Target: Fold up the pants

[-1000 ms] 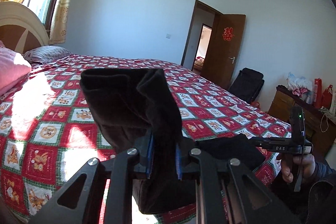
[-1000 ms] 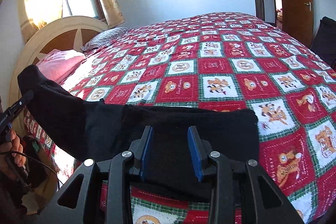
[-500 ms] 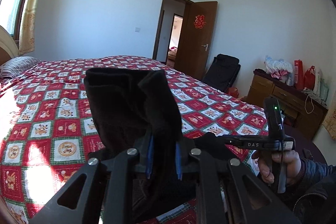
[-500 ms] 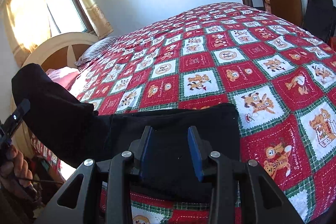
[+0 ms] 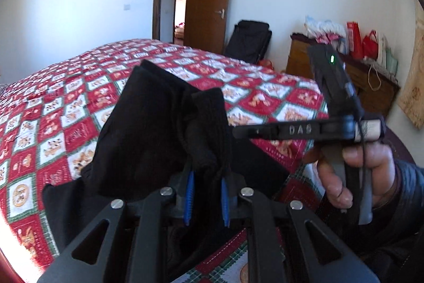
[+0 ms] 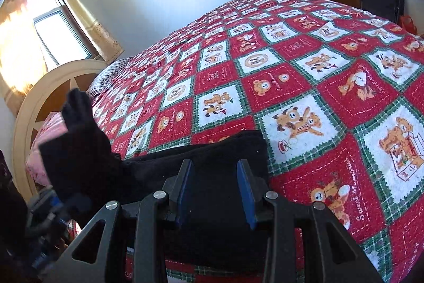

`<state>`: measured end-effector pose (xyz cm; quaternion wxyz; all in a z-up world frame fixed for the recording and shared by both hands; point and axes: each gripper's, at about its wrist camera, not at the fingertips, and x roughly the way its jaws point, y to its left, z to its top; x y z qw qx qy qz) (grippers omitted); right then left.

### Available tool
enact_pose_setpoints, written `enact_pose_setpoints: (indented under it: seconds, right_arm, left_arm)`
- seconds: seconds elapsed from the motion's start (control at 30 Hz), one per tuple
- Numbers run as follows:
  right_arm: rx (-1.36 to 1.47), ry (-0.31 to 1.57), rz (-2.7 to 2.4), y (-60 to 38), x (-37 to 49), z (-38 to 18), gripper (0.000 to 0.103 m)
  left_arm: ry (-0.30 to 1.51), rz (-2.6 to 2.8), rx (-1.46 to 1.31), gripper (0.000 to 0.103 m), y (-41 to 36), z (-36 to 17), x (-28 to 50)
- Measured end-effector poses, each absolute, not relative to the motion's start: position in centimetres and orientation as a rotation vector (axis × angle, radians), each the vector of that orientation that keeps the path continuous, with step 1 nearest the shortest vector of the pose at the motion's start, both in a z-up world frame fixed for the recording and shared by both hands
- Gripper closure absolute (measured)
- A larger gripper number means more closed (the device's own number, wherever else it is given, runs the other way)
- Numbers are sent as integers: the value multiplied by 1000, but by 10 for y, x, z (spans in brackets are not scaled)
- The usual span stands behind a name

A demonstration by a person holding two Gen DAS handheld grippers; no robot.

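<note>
The black pants [image 5: 148, 139] are lying along the near edge of the bed, filling the lower centre of the left wrist view; one end is standing up in a bunched peak while the rest is draping flat over the quilt [image 5: 66, 108]. In the right wrist view the pants [image 6: 217, 192] are stretching from the lower centre toward the left edge, where the raised end is rising as a dark point.

The left gripper [image 5: 206, 199] is pinching that bunched end: its blue pads are pressing in on a thick fold of cloth from both sides. The right gripper [image 6: 216, 194] is sitting with its jaws spread apart over the flat part of the pants; the blue fingers [image 6: 245, 192] are straddling the cloth, and whether they are touching it cannot be told. In the left wrist view the right gripper is showing at the right of the frame, held by a hand [image 5: 352, 171].

The red, white and green checked quilt [image 6: 304, 76] is covering the whole bed. A curved headboard [image 6: 34, 97] and a curtained window [image 6: 55, 36] are showing at the upper left of the right wrist view. An open wooden door [image 5: 209, 4], a black chair [image 5: 247, 40] and a wooden dresser [image 5: 371, 78] are standing along the far wall in the left wrist view.
</note>
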<state>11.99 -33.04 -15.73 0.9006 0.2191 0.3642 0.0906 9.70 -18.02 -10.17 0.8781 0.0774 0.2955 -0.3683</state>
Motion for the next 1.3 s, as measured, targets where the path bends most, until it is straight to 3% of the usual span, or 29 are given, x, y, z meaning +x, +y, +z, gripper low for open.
enact_pose_setpoints:
  seconds: [0.3,0.33,0.4,0.47,0.57,0.8,0.93,1.1,1.17,1.23,1.3]
  right_arm:
    - [596,777,259,-356,129,-165,65]
    - [617,780,281,-358,130,-165,56]
    - [652,780,322,-363,131,-165,44]
    - [648,779,324,-365,132,-163,44]
    - [636,773,336,-363,132,-159,44]
    - [457,766,325,-331,122,-139,44]
    - [224,819,276,-286,119,-144,44]
    - [246,876,233,-293,131,-173,44]
    - [296,886,253,-299,135,-179,45]
    - [330,894,300,-297,137,-181,65]
    - [353,903,321,-295,137,-183,72]
  left_arm:
    - [702,-787,283,84,-217,-137,90]
    - [696,-781,297,83,-219,-139,88]
    - [690,-789,286,76,-218,-140,82]
    - [671,-812,263,69,-215,-136,75]
    - [617,-844,212,49,-205,-126,62]
    - [493,-703,170,21,-163,-107,53]
    - [511,-560,108,19,-133,-114,70]
    - [560,-386,34,11,-94,-131,95]
    - [576,-333,-4,5,-80,-138,102]
    - [605,-309,-44,5,-68,-146,111]
    - [631,-301,-76,5,-62,-152,116]
